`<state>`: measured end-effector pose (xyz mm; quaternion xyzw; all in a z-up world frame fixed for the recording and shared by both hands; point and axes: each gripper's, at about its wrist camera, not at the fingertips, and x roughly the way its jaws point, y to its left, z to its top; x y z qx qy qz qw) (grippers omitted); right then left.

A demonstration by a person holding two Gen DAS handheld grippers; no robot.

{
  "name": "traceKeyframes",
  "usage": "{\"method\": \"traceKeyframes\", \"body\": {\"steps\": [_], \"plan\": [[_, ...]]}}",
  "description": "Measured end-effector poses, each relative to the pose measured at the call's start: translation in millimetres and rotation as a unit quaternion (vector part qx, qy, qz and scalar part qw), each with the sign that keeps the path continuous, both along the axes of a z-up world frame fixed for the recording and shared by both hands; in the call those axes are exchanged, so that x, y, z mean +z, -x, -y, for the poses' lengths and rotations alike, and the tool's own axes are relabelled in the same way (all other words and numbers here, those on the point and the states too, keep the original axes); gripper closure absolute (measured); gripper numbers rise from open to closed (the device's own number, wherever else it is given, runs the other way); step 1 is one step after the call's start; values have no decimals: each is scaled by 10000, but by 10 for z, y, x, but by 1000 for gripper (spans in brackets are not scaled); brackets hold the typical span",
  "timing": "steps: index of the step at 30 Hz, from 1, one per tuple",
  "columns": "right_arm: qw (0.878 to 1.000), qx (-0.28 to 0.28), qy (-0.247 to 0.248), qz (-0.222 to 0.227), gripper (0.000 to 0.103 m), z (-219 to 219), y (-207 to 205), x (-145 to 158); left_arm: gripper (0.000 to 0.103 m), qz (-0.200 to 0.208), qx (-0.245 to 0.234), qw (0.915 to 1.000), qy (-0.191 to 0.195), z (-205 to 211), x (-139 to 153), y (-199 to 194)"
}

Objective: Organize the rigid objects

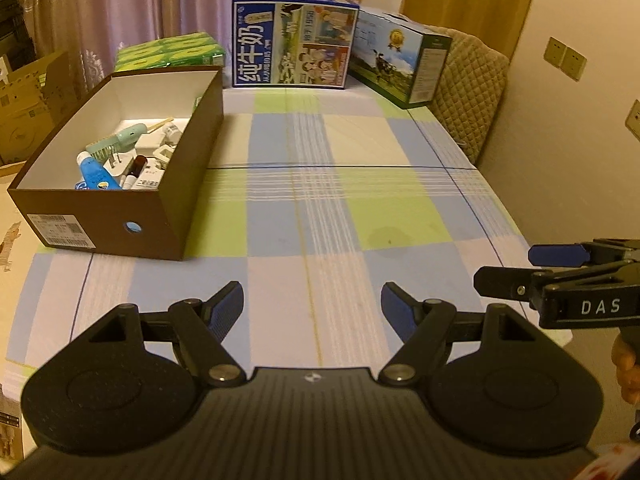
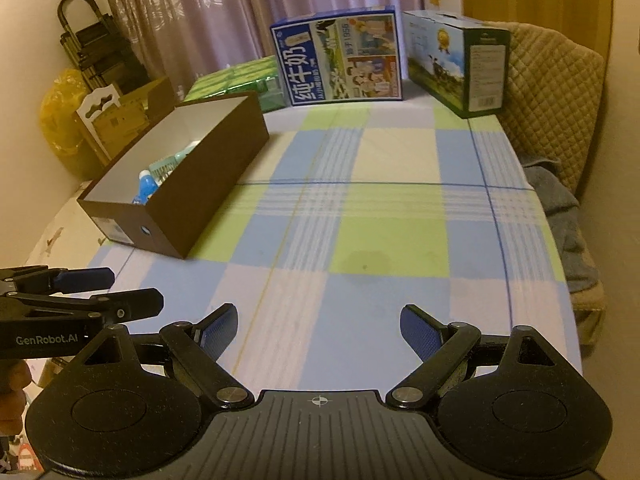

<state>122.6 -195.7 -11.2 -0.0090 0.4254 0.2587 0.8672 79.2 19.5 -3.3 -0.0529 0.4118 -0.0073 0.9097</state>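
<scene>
Blue milk carton (image 2: 340,60): large white "纯牛奶", turned sideways; "1956" on its picture panel. Right tool (image 1: 560,268) body: "DAS". Left tool (image 2: 92,292) body: "GenRobot.AI". Brown box (image 1: 120,216) end label: print too small to read.

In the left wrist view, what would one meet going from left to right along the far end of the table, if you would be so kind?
Green carton pack → blue milk box → green cow-print box → quilted chair back.
</scene>
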Motion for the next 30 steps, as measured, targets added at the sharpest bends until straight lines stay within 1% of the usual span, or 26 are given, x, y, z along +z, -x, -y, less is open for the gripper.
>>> {"method": "traceKeyframes", "body": {"steps": [9, 17, 30], "plan": [[9999, -91, -7, -42, 17, 210, 191, 3, 30, -28, -116, 9999, 23, 171, 16, 181], [9999, -85, -15, -68, 17, 249, 277, 5, 30, -7, -96, 10000, 26, 213, 17, 284], [9999, -82, -36, -69, 17, 252, 305, 17, 30, 58, -94, 9999, -11, 246, 51, 328]]}}
